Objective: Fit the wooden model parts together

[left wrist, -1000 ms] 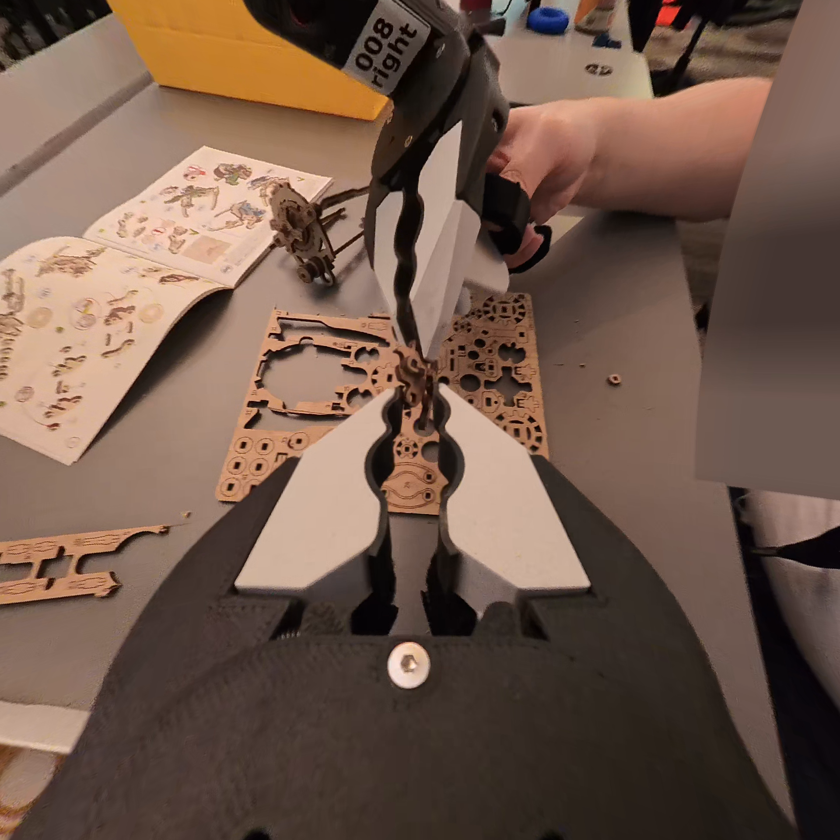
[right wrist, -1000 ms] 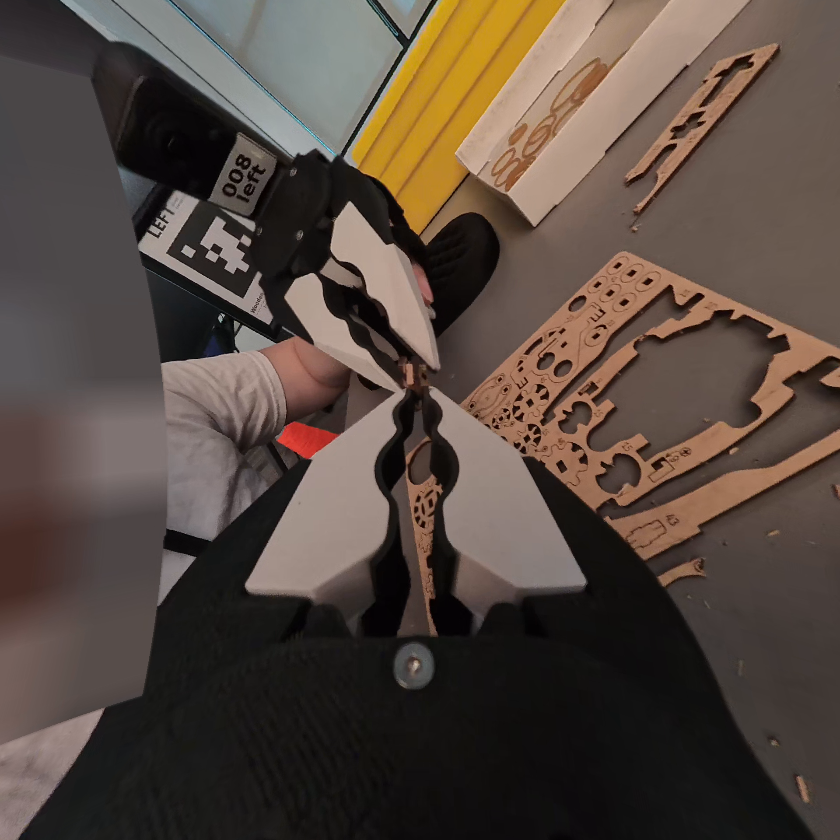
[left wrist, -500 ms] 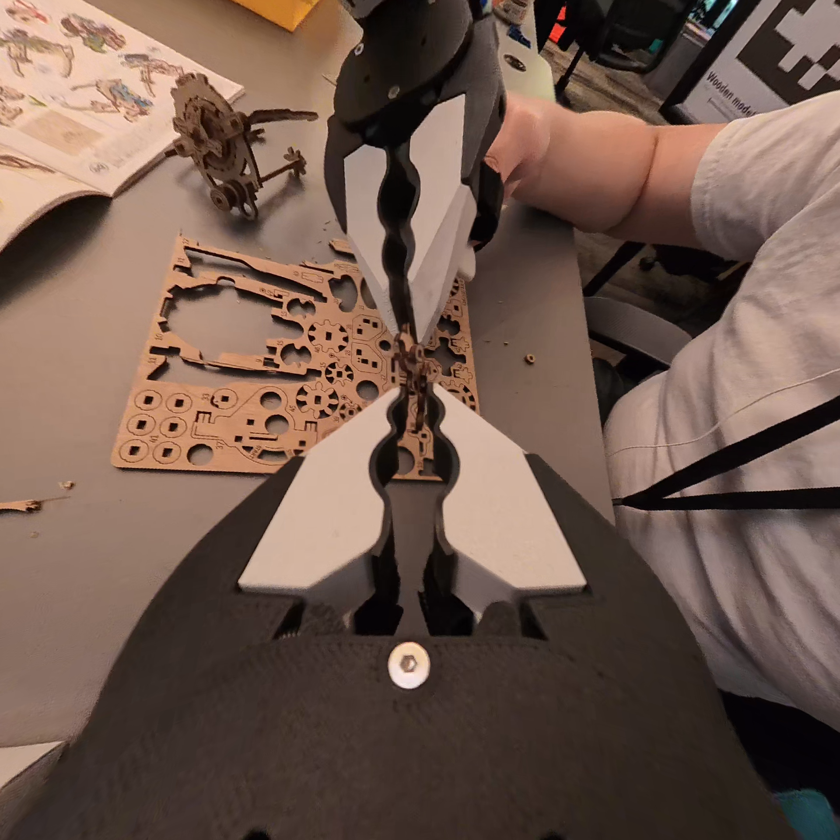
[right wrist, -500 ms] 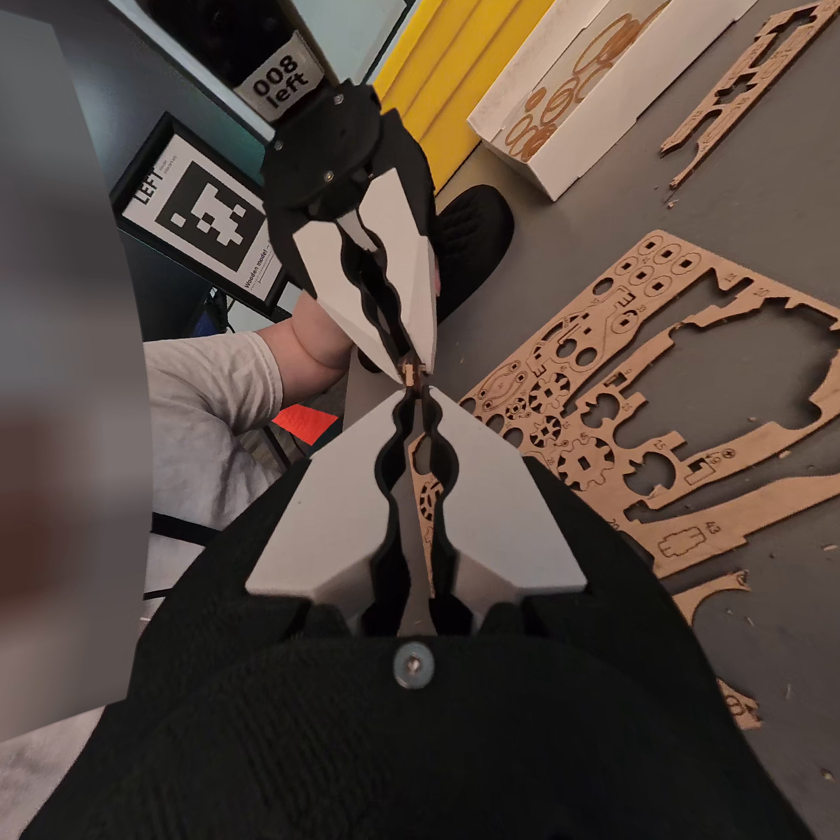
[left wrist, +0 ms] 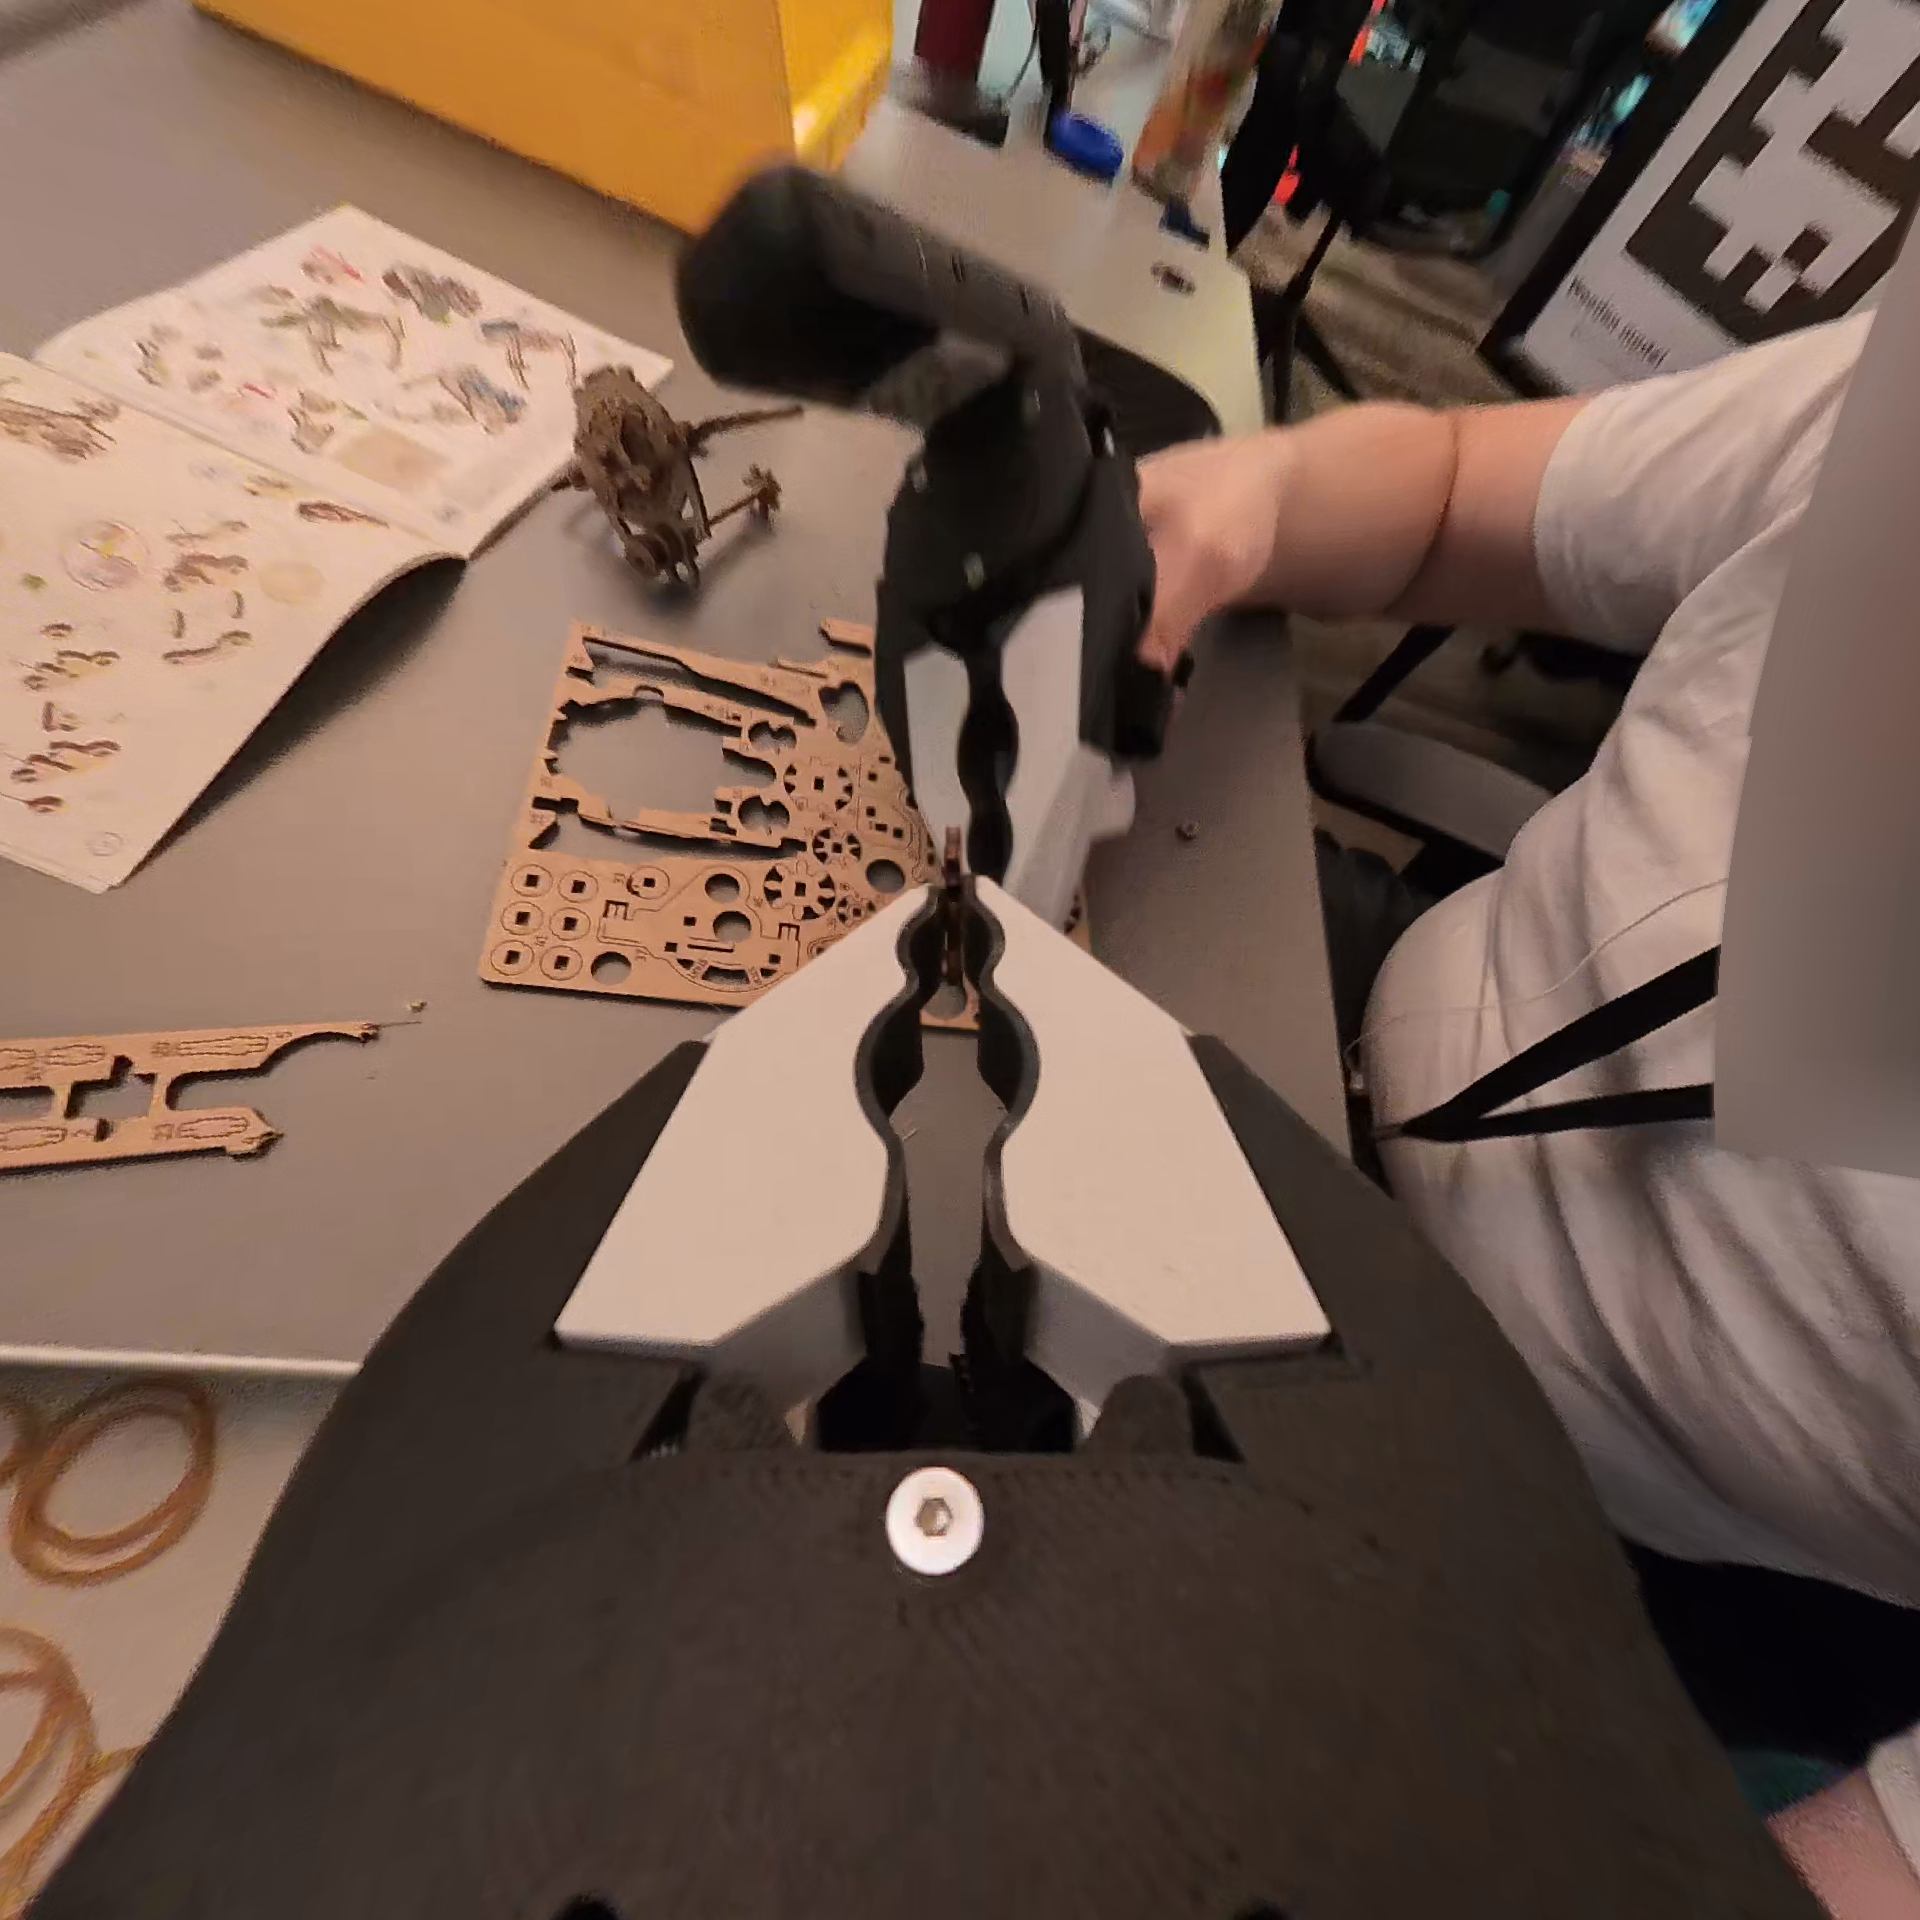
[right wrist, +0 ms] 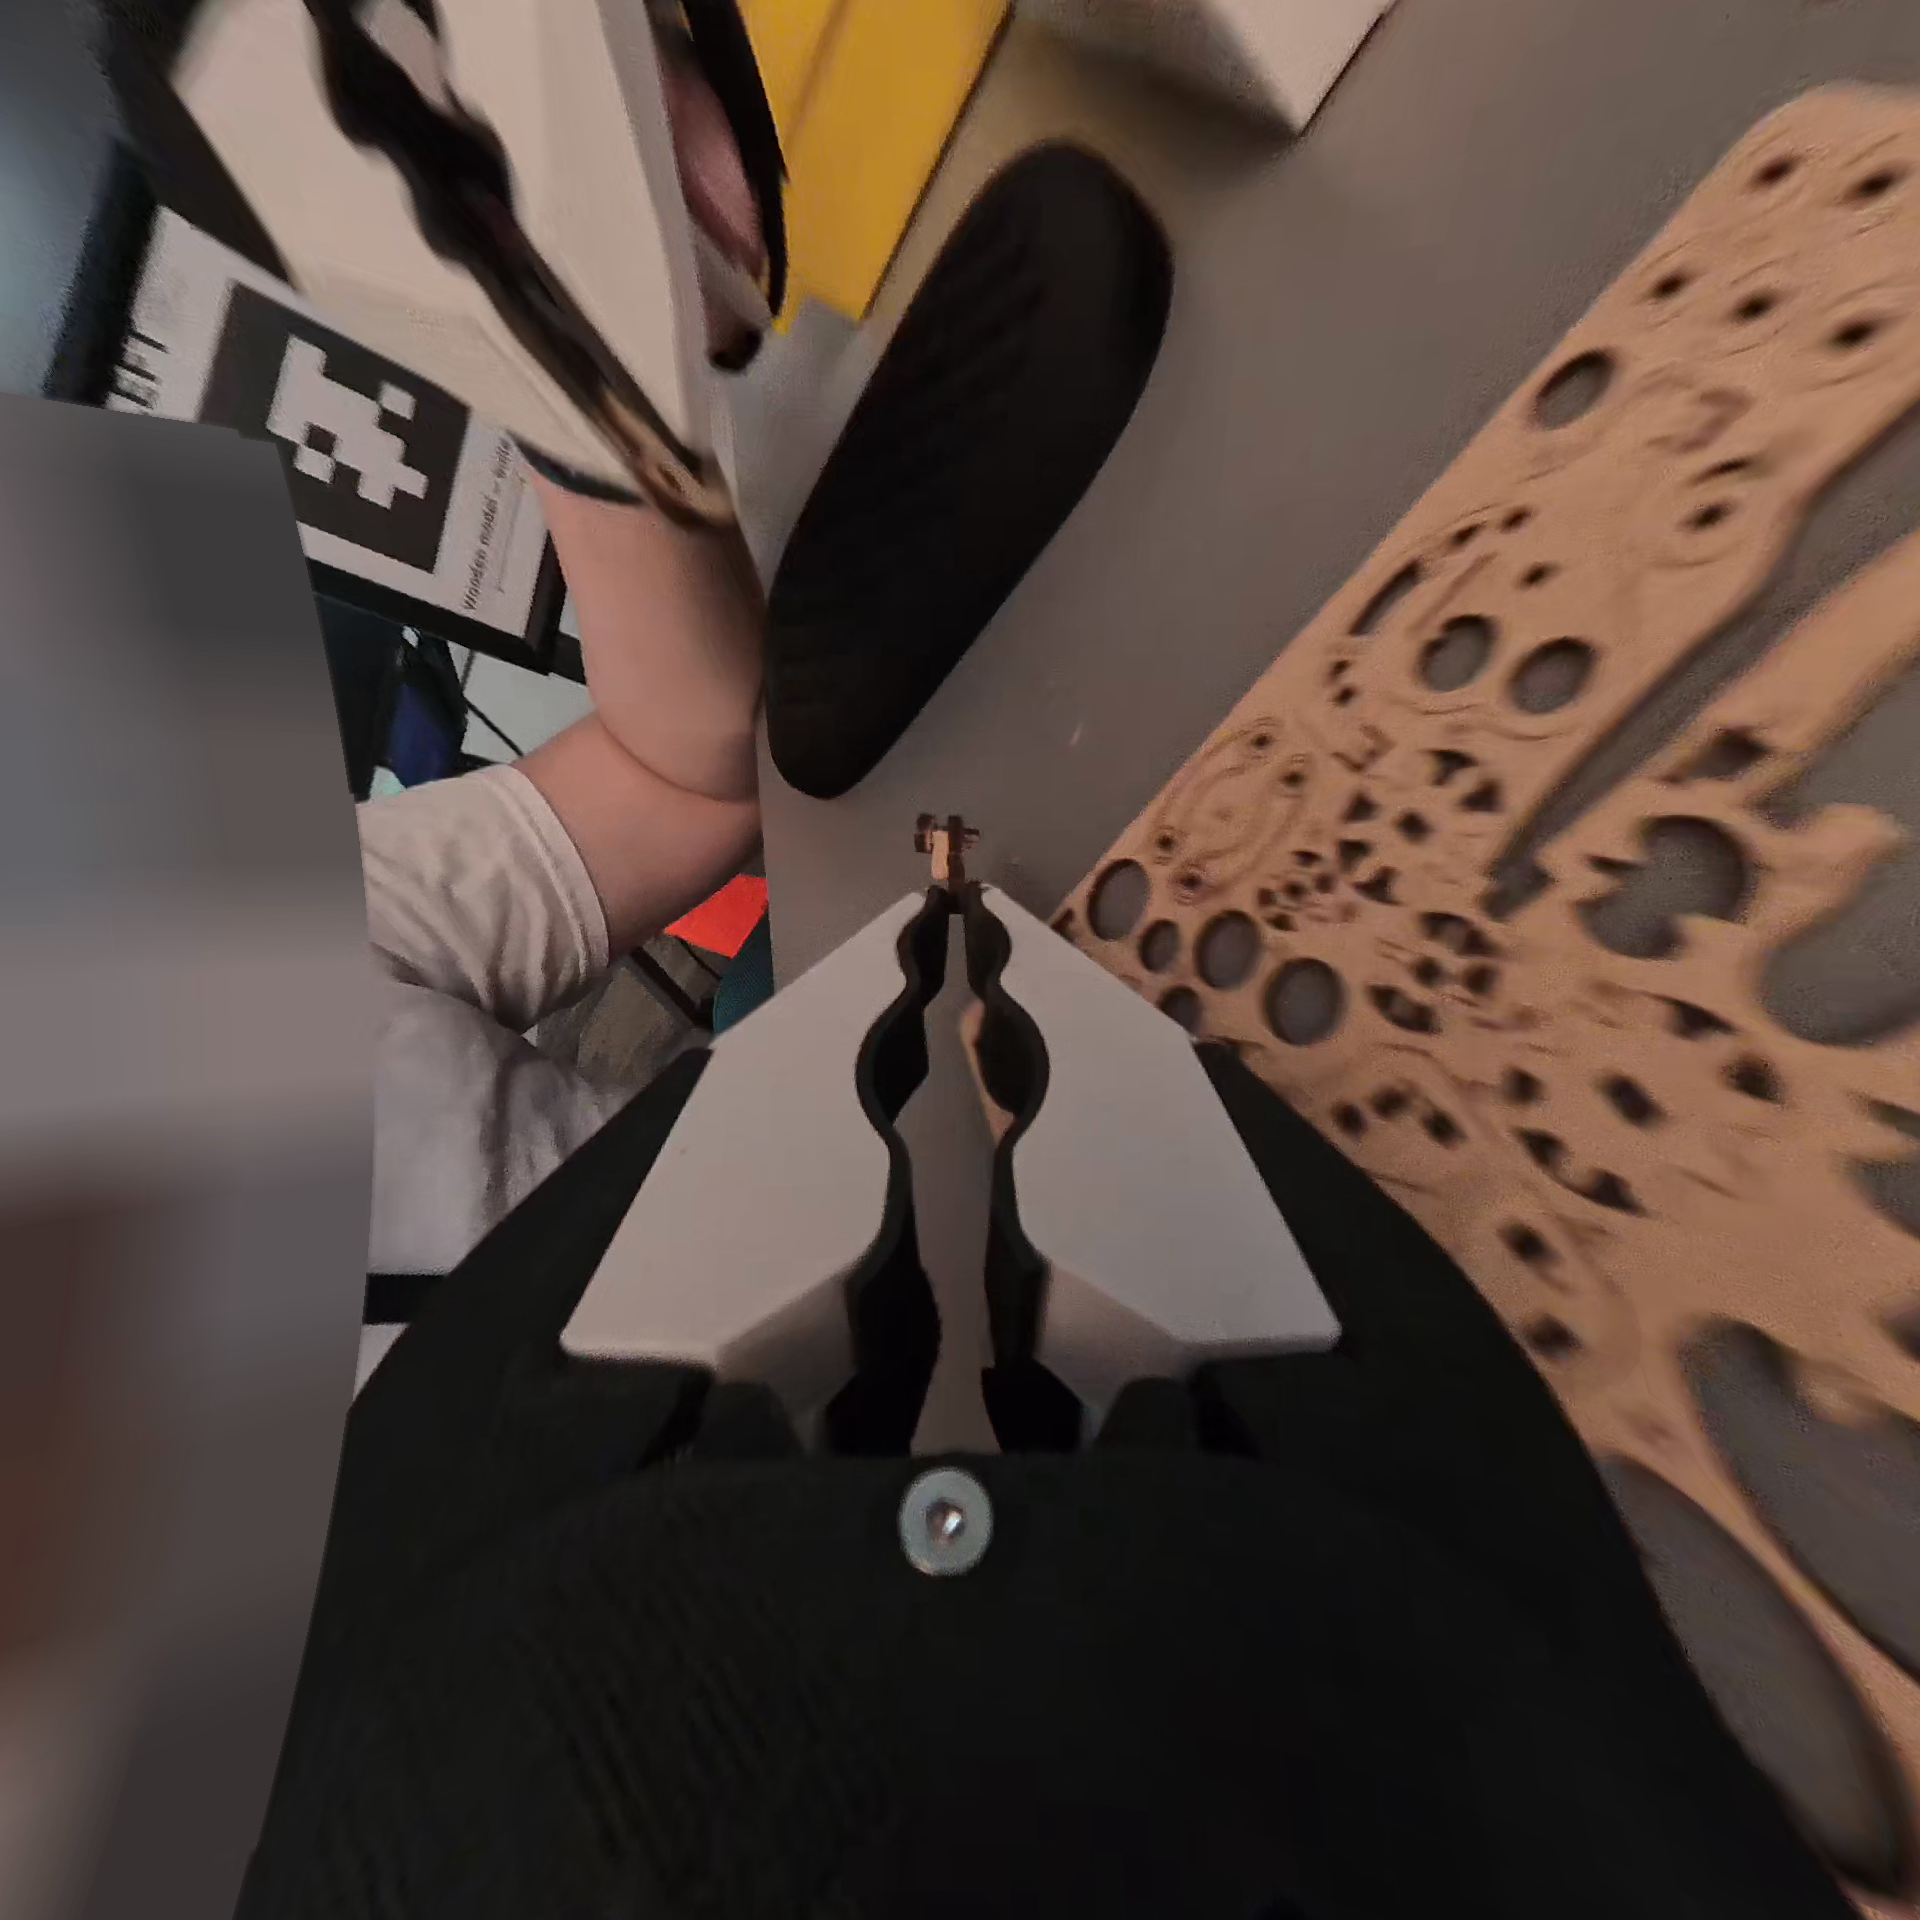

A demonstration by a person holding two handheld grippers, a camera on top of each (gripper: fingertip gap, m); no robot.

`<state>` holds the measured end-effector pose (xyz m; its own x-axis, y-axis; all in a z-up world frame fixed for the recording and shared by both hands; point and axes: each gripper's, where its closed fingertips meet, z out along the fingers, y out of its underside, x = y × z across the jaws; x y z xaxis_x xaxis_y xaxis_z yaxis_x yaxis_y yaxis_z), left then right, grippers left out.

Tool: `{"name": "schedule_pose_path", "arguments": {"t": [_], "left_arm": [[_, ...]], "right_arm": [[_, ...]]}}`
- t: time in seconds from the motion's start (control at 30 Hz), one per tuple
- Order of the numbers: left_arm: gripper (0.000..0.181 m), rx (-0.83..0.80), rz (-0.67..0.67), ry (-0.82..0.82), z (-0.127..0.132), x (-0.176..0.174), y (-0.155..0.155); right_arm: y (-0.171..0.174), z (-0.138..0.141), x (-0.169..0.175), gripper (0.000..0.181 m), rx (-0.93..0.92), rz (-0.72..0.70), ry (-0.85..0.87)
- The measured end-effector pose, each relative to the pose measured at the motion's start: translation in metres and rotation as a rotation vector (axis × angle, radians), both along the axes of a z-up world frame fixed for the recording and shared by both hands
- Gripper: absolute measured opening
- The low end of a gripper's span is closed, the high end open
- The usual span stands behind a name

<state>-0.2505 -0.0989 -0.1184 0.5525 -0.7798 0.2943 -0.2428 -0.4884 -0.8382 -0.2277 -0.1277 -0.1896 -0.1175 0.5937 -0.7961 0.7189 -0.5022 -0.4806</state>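
My left gripper (left wrist: pixel 951 896) is shut on a thin dark wooden part (left wrist: pixel 952 854) that pokes out past its tips. My right gripper (right wrist: pixel 948 896) is shut on a small pale wooden part (right wrist: pixel 945 840) with a cross-pin at its end. In the left wrist view the right gripper (left wrist: pixel 989 836) hangs tip-down just beyond my left tips, blurred. In the right wrist view the left gripper (right wrist: pixel 691 494) is up at the left, apart from my right tips. The punched wooden sheet (left wrist: pixel 686 831) lies flat on the grey table and also shows in the right wrist view (right wrist: pixel 1558 831).
A half-built wooden model (left wrist: pixel 639 488) stands beside an open instruction booklet (left wrist: pixel 260 468). A leftover wooden strip (left wrist: pixel 125 1091) lies at the left, with rubber bands (left wrist: pixel 94 1475) below the table edge. A yellow box (left wrist: pixel 623 83) is at the back. A black oval pad (right wrist: pixel 956 468) lies near the table edge. My right fingertips sit around 8 cm from my left ones. Both grippers' tips are roughly 20 cm from the half-built wooden model (left wrist: pixel 639 488).
The two grippers were tip to tip; now they have pulled apart. The right gripper has dropped toward the table with its small part, and the left has drawn back.
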Motion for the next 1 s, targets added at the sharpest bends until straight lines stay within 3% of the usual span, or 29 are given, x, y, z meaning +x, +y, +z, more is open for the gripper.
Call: {"name": "schedule_pose_path", "arguments": {"t": [0.1,0.2,0.3,0.47,0.6,0.7,0.8,0.87,1.0], "left_arm": [[0.001,0.007,0.019,-0.048,0.008,-0.006,0.002],[0.001,-0.005,0.006,-0.055,0.005,-0.004,0.001],[0.001,-0.021,-0.013,-0.051,0.001,0.001,0.000],[0.001,-0.042,-0.027,-0.021,-0.007,0.004,-0.001],[0.001,-0.056,-0.020,-0.010,-0.012,0.002,0.000],[0.001,-0.066,-0.019,0.013,-0.017,0.002,0.000],[0.001,-0.057,-0.022,0.023,-0.017,0.003,0.000],[0.001,-0.051,-0.022,0.020,-0.015,0.003,0.000],[0.001,-0.044,-0.022,0.019,-0.014,0.003,-0.001]], "right_arm": [[-0.031,-0.005,-0.010,0.001,-0.029,0.048,-0.052],[-0.039,-0.018,-0.013,0.001,0.003,0.060,-0.101],[-0.041,-0.011,-0.013,0.003,0.014,0.081,-0.073],[-0.031,-0.008,-0.008,0.018,0.151,0.104,-0.035],[-0.006,-0.008,0.003,0.017,0.296,0.096,-0.008],[0.011,0.017,0.004,0.016,0.356,0.057,0.141],[-0.010,0.054,-0.005,0.012,0.301,0.071,0.384],[-0.027,0.039,-0.008,0.013,0.429,0.158,0.397],[-0.028,0.003,-0.019,0.022,0.890,0.235,0.433]]}}
